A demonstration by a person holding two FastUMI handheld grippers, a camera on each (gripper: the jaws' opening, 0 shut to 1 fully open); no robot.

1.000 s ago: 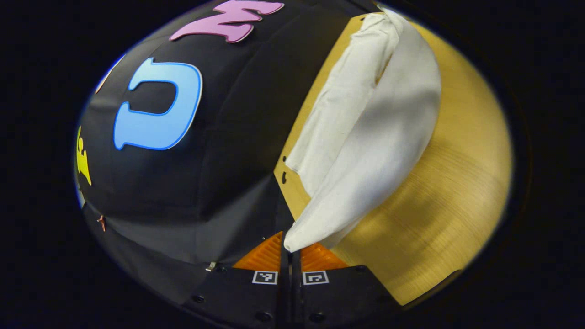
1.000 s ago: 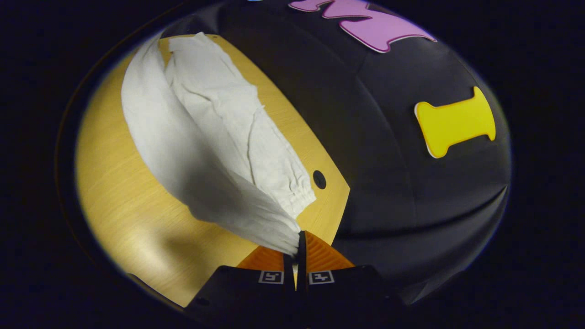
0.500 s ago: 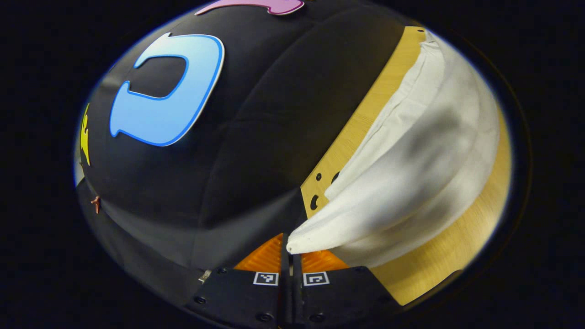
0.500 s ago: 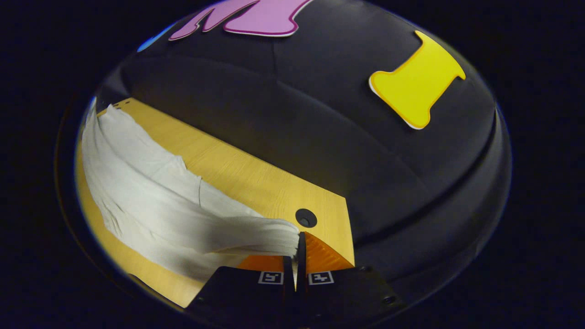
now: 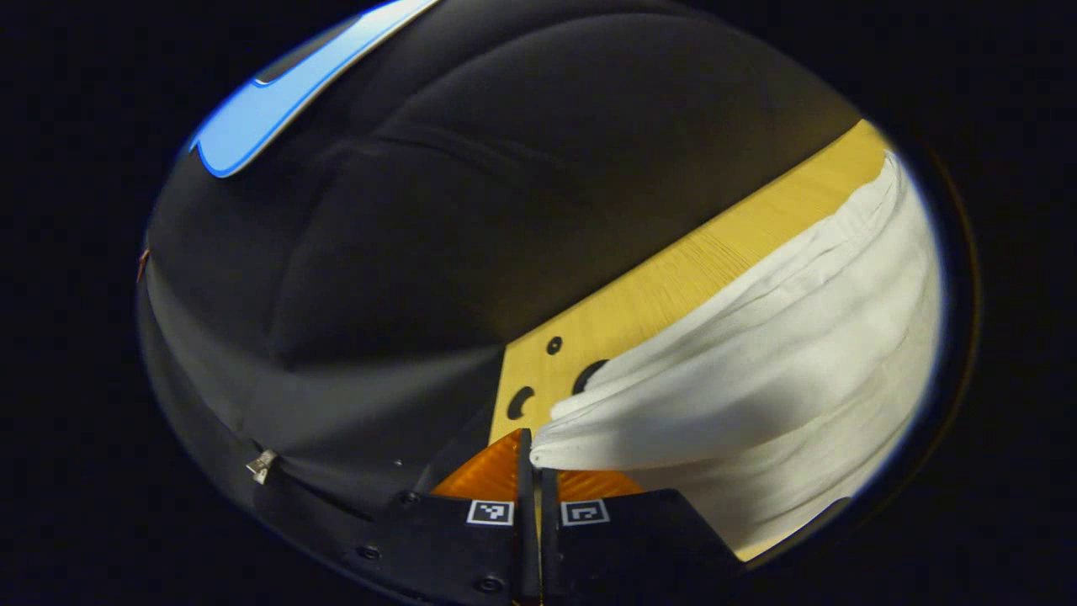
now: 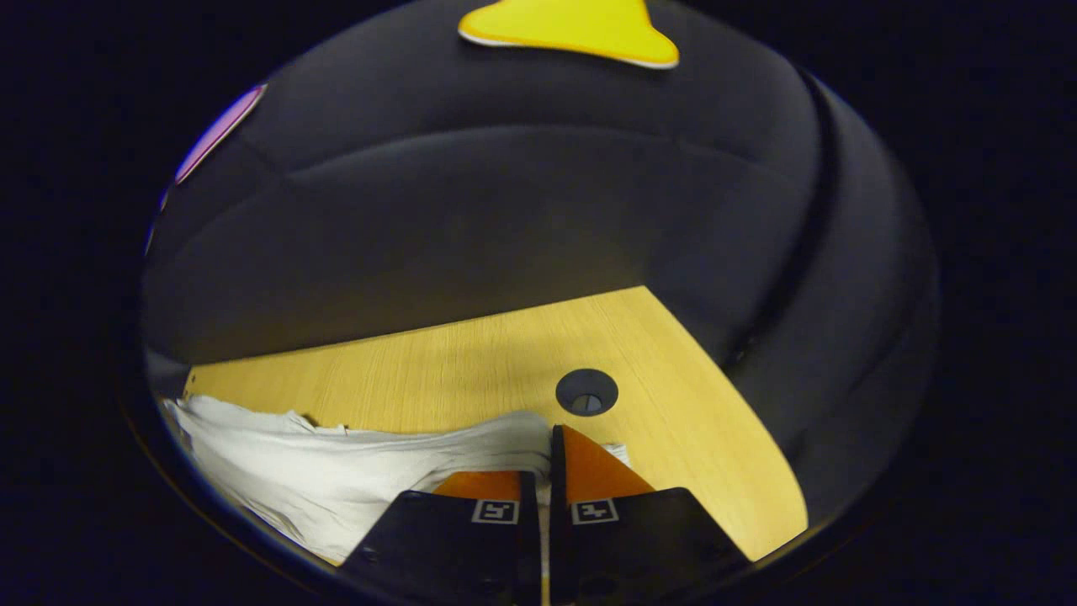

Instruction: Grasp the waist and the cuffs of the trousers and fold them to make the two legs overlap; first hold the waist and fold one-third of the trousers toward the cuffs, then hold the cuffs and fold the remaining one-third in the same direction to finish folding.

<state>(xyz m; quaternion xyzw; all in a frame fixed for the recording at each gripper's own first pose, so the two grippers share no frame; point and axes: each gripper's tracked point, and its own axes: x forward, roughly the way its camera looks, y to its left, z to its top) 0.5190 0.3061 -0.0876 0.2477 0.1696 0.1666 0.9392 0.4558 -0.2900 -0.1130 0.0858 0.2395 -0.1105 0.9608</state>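
A corner of the white trousers point(image 5: 757, 379) is pinched between the closed fingers of the left gripper point(image 5: 532, 459), and the cloth is seen running away toward two o'clock across the wooden table point(image 5: 673, 278). In the right gripper view, the other end of the trousers point(image 6: 336, 471) is clamped in the right gripper point(image 6: 549, 471), with the cloth stretching off toward nine o'clock, low over the table point(image 6: 471, 353) beside a round hole point(image 6: 586, 392). The long axis of the trousers is thus judged to span between the two grippers. The lifted leg appears close to being laid over the other, so the next move is likely a lowering and release, with both grippers equally engaged.
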